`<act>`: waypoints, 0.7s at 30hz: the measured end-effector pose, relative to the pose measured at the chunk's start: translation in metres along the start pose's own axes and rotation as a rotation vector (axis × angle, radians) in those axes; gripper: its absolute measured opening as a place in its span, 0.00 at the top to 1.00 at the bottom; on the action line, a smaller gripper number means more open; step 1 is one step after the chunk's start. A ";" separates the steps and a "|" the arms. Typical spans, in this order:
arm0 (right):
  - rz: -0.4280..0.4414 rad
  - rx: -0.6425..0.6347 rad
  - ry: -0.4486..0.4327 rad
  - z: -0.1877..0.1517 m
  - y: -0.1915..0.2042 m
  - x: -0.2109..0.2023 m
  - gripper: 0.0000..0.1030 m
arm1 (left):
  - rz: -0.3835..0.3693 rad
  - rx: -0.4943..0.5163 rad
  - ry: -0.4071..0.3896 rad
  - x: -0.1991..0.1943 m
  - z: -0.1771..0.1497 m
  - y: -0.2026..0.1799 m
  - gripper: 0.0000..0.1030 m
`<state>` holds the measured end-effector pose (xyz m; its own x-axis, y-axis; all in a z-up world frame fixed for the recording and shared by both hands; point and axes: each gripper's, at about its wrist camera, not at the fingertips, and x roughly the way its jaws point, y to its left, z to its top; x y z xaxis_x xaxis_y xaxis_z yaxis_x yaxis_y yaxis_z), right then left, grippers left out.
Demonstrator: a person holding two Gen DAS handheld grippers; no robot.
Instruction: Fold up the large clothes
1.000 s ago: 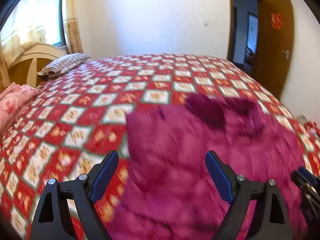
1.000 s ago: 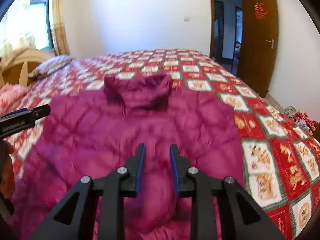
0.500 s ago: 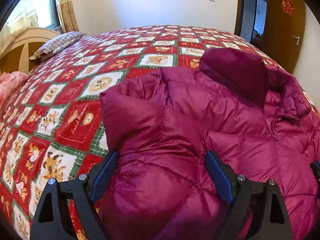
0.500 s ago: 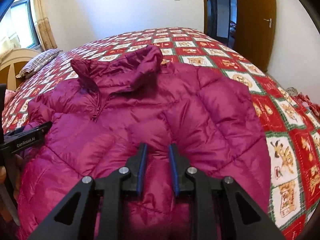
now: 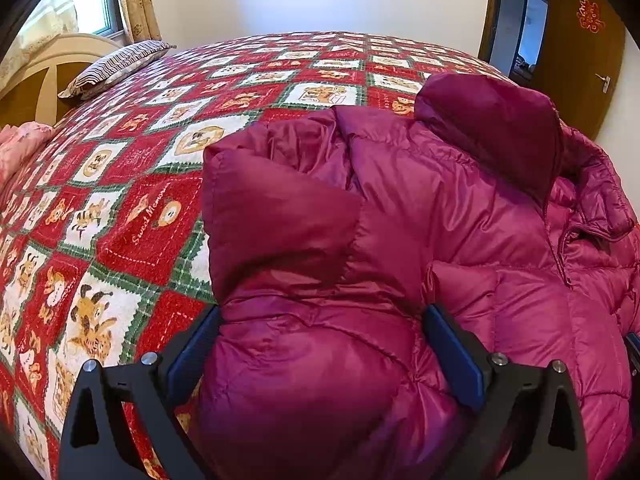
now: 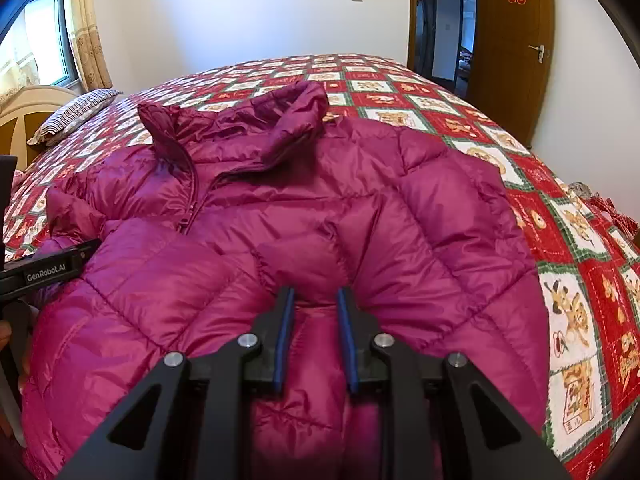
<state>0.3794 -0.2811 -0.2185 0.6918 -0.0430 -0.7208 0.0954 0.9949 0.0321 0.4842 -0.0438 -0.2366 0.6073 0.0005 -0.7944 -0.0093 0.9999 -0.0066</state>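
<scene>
A magenta puffer jacket lies front up on the bed, collar toward the far side, zipper partly open. My right gripper is shut on a pinch of the jacket's lower front. My left gripper is open wide, its jaws on either side of the folded-in left sleeve of the jacket. The left gripper's side also shows at the left edge of the right wrist view.
The bed has a red, white and green patchwork quilt. A striped pillow and wooden headboard are at the far left. A brown door stands open at the right. Pink bedding lies at the left edge.
Both grippers have come down and closer to the jacket. The jacket has settled flat on the bed. The left jaws now straddle the sleeve; the right jaws stay pinched on fabric.
</scene>
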 end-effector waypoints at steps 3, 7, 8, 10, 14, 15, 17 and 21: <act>0.000 0.000 0.001 0.000 0.000 0.000 0.76 | 0.007 0.005 -0.005 -0.001 -0.001 -0.001 0.03; 0.000 0.000 0.001 0.000 -0.001 0.000 0.76 | 0.010 0.006 -0.009 -0.001 -0.002 -0.002 0.03; 0.001 0.001 0.001 0.000 0.000 0.001 0.76 | 0.011 0.007 -0.009 -0.001 -0.002 -0.002 0.03; -0.001 -0.001 0.001 0.000 0.000 0.001 0.76 | 0.012 0.008 -0.009 -0.001 -0.002 -0.002 0.03; 0.000 0.000 0.001 -0.001 0.000 0.001 0.76 | 0.015 0.010 -0.012 -0.001 -0.003 -0.002 0.02; -0.001 -0.001 0.001 -0.001 0.000 0.001 0.76 | 0.016 0.011 -0.012 -0.001 -0.003 -0.002 0.02; -0.002 -0.001 0.001 -0.001 0.000 0.001 0.76 | 0.016 0.011 -0.012 -0.001 -0.003 -0.003 0.02; -0.001 -0.001 0.001 -0.001 0.001 0.000 0.76 | 0.016 0.011 -0.012 -0.001 -0.003 -0.003 0.02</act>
<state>0.3790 -0.2805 -0.2195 0.6913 -0.0443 -0.7213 0.0959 0.9949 0.0308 0.4814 -0.0464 -0.2377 0.6165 0.0164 -0.7872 -0.0107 0.9999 0.0125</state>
